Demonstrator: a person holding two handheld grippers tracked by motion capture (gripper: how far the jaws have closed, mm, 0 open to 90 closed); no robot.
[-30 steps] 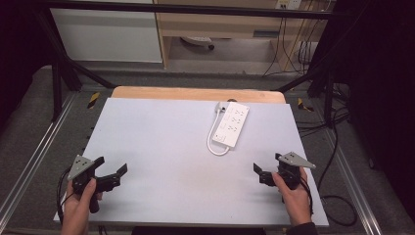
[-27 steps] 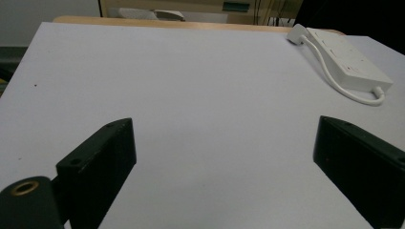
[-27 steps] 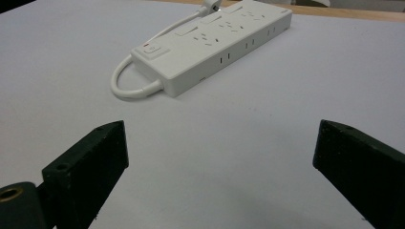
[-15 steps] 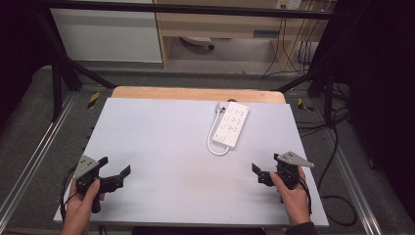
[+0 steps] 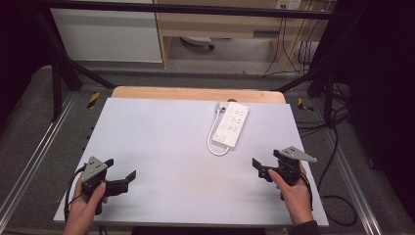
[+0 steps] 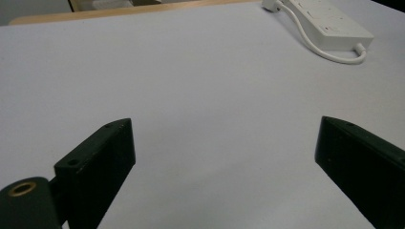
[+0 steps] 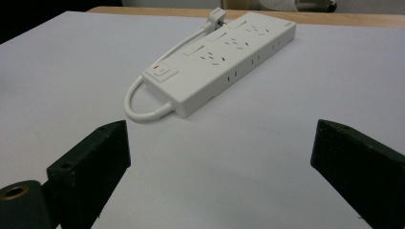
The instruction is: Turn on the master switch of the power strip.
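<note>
1. Pale grey table top [image 5: 166,147] across the middle of the high view, with a strip of bare wood [image 5: 195,94] along its far edge and dark grey floor around it

2. White cabinet [image 5: 105,34] and wooden furniture [image 5: 220,22] beyond the table, black cables [image 5: 293,44] hanging at the far right

3. White power strip [image 5: 231,124] lying flat on the far right part of the table, near the wooden strip, long axis running away from the person; several sockets on top and a switch with a red mark [image 7: 161,71] at the near end in the right gripper view

4. White cord [image 5: 214,137] leaving the strip's near end, looping along its left side and ending in a plug [image 5: 221,105] just beside the far end

5. Left hand [image 5: 87,205] at the near left corner, wrapped round the left gripper [image 5: 123,179]; jaws spread wide, nothing between them but bare table, pointing toward the table's middle; grey three-cornered plate [image 5: 95,169] on top

6. Right hand [image 5: 293,193] at the near right edge, holding the right gripper [image 5: 260,168]; jaws likewise wide apart and empty, aimed left and slightly away, well apart from the power strip

7. Power strip at the far upper right in the left gripper view [image 6: 329,21], well clear of those jaws
</note>
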